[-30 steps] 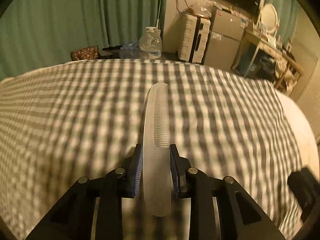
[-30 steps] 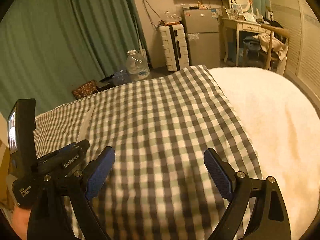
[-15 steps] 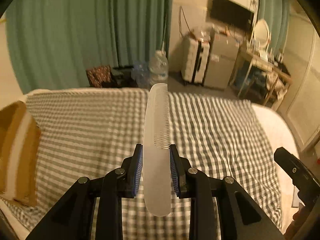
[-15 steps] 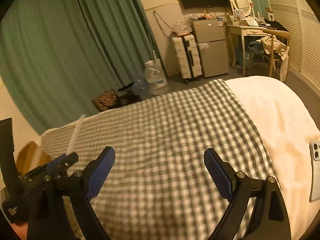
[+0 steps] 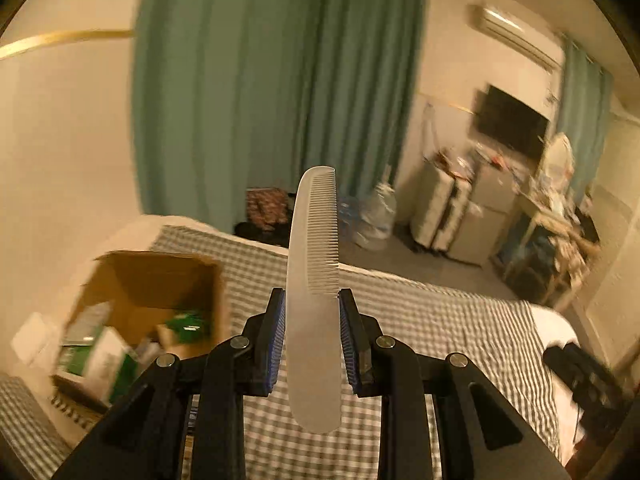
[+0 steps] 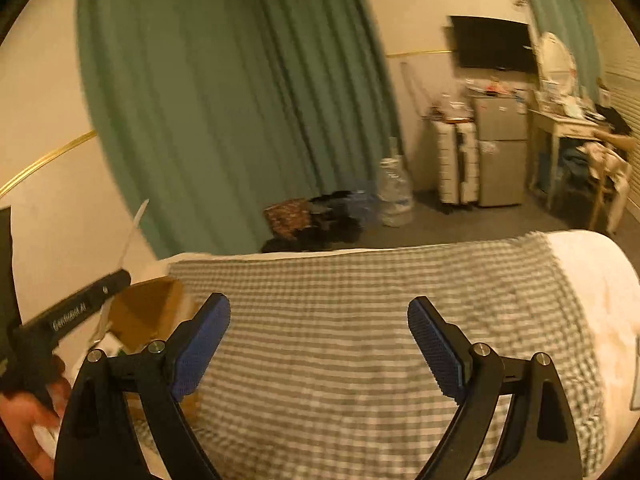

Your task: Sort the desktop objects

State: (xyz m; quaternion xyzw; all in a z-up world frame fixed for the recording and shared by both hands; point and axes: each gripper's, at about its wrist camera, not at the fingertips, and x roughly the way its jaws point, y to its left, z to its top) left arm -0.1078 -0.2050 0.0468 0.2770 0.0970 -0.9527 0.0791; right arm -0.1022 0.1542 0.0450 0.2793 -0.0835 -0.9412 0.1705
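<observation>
L claw (image 5: pixel 312 344) clamped on frosted comb (image 5: pixel 314 280), teeth at 3 o'clock, tip at 12. R claw (image 6: pixel 319 344) pads wide apart, nothing btwn. Open cardboard box (image 5: pixel 160 280) at 9 o'clock on checked bed (image 5: pixel 440 320); holds green/white packs, blurred, contents otherwise unclear.
</observation>
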